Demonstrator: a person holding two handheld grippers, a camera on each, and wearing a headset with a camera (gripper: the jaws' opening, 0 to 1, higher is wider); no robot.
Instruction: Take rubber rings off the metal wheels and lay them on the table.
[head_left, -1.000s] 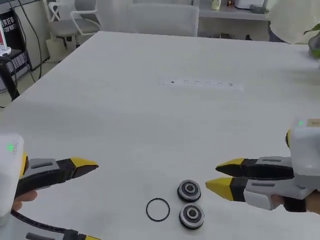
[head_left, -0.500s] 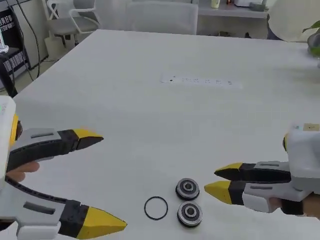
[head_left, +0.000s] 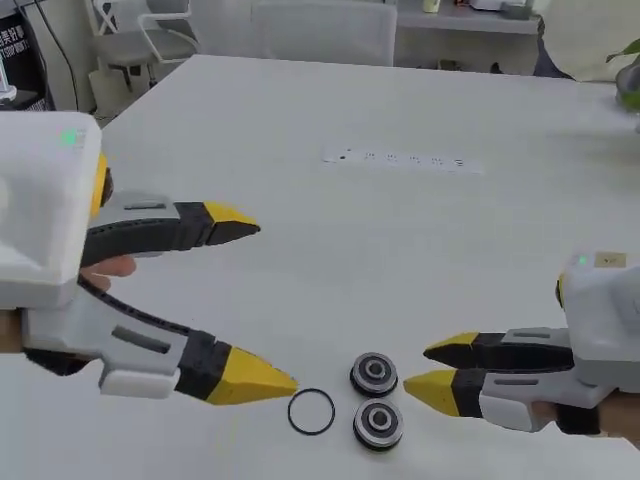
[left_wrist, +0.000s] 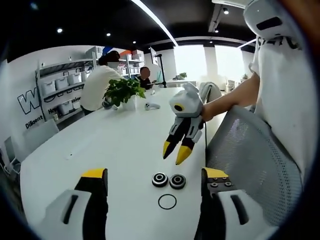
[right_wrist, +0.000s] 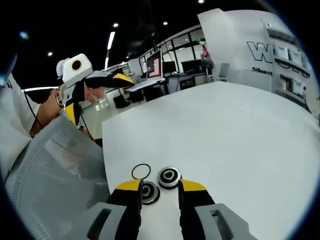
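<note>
Two small metal wheels with dark rims (head_left: 374, 374) (head_left: 378, 424) lie side by side near the table's front edge. A loose black rubber ring (head_left: 311, 412) lies flat just left of them. My left gripper (head_left: 270, 305) hovers to the left with its jaws spread wide open and empty, its lower tip close to the ring. My right gripper (head_left: 420, 366) points at the wheels from the right, narrowly open with nothing between its tips. The left gripper view shows the wheels (left_wrist: 168, 180), the ring (left_wrist: 167, 201) and the right gripper (left_wrist: 175, 152). In the right gripper view the wheels (right_wrist: 169, 176) sit just beyond its tips.
The white table (head_left: 300, 220) stretches far ahead, with a flush power strip (head_left: 400, 160) at its middle. Chairs (head_left: 320, 35) stand at the far end and a plant (head_left: 630, 80) at the right. A grey mesh chair back (left_wrist: 250, 150) is close behind the near edge.
My left gripper has risen and come forward to the right, its lower jaw now near the loose ring. The right gripper has stayed beside the wheels.
</note>
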